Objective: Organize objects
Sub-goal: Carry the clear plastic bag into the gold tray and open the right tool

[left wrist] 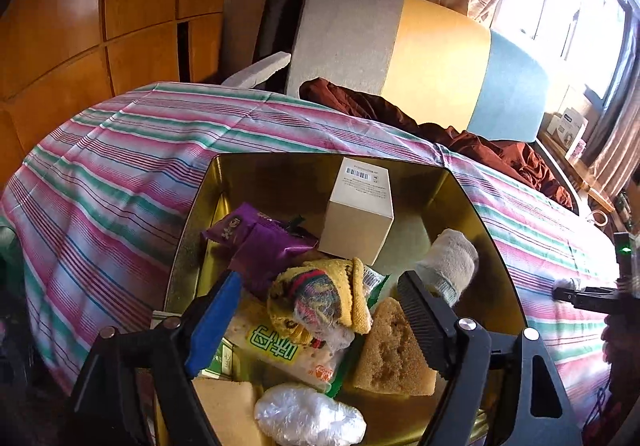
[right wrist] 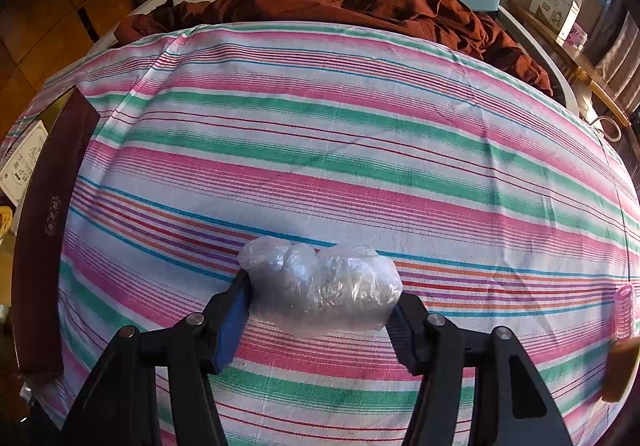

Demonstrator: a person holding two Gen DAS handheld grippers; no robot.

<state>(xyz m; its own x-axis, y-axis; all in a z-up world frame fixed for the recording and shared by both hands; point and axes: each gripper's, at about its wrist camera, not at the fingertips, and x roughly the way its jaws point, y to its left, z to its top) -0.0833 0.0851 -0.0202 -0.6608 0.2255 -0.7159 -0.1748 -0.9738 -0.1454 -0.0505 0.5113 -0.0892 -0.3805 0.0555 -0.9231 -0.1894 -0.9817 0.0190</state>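
Right view: clear plastic bundle (right wrist: 322,288) sits between the pads of the right tool (right wrist: 320,312), blue pad at its left end, black ribbed pad at its right. Both pads press the wrap; bundle is grasped, over the striped sheet (right wrist: 360,134) of the bed. Whether it rests on the sheet or is lifted just off it cannot be told. Tool points steeply down at the bed.

Left view: left tool (left wrist: 316,322) is released, jaws standing wide with nothing between the pads. It hangs over the gold tin (left wrist: 192,214), tilted down into it. Knitted yellow piece (left wrist: 320,300) lies directly below the gap, not touched by either pad. Around it in the tin: sponge (left wrist: 390,358) by the black pad, purple packet (left wrist: 260,242) behind the blue pad, grey sock roll (left wrist: 450,266) at right, white box (left wrist: 358,206) upright at the back, a second plastic bundle (left wrist: 310,416) at the near edge, green-lettered packet (left wrist: 280,350) beneath.

Tin sits on the striped sheet. Brown cloth (left wrist: 460,130) lies crumpled at the far side of the bed.
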